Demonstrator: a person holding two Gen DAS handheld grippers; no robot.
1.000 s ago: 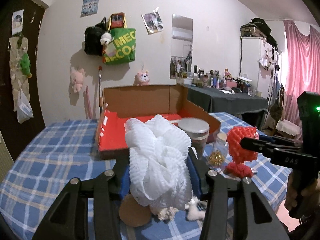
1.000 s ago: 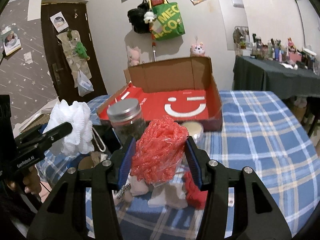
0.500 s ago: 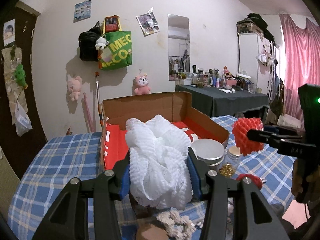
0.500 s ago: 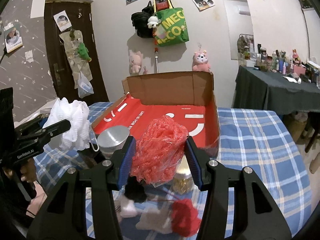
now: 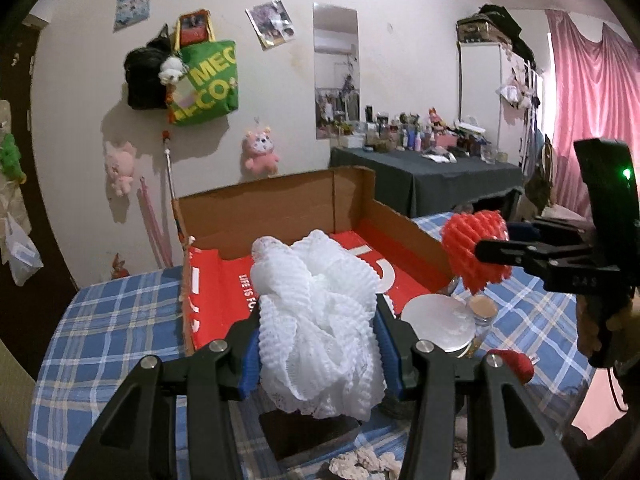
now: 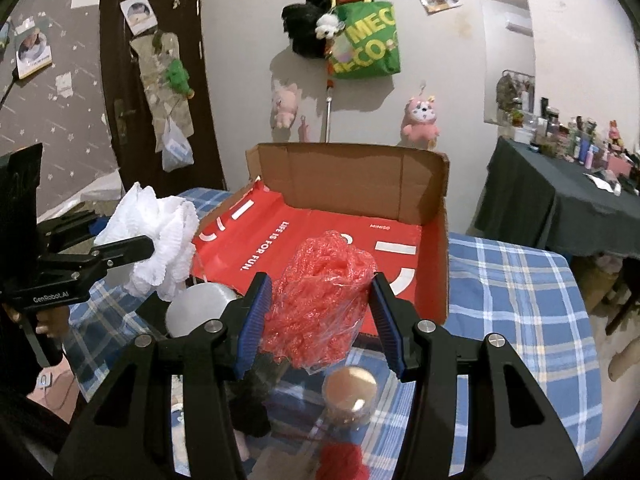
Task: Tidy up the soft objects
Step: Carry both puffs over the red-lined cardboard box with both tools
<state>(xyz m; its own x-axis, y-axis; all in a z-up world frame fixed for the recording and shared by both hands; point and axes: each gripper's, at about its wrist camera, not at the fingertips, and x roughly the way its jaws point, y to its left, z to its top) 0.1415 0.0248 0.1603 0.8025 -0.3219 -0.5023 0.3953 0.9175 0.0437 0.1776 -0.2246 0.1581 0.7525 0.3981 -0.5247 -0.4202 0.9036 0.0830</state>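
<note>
- Gripping a white ruffled mesh bath sponge (image 5: 316,332), the left gripper (image 5: 316,344) has its blue-padded jaws part-way apart and pressed on the sponge's sides, held in the air in front of the open cardboard box with a red printed floor (image 5: 280,216).
- Holding a red mesh puff wrapped in clear film (image 6: 320,304), the right gripper (image 6: 320,320) stands the same: jaws part-open, clamped on the puff, just before the box's near edge.
- Compared with a second ago, both grippers sit higher and closer to the box; more of the red floor shows and the items on the blue plaid tablecloth (image 5: 108,340) have dropped lower in both views.
- Neither grip has changed width.
- Counted: two grippers, two held mesh puffs, one box.
- Two jars stand below the grippers: one silver-lidded jar (image 5: 438,326) and one small gold-lidded jar (image 6: 350,394).
- One red yarn ball (image 5: 512,364) lies on the cloth, with one pale knitted scrap (image 5: 364,462) at the bottom edge.
</note>
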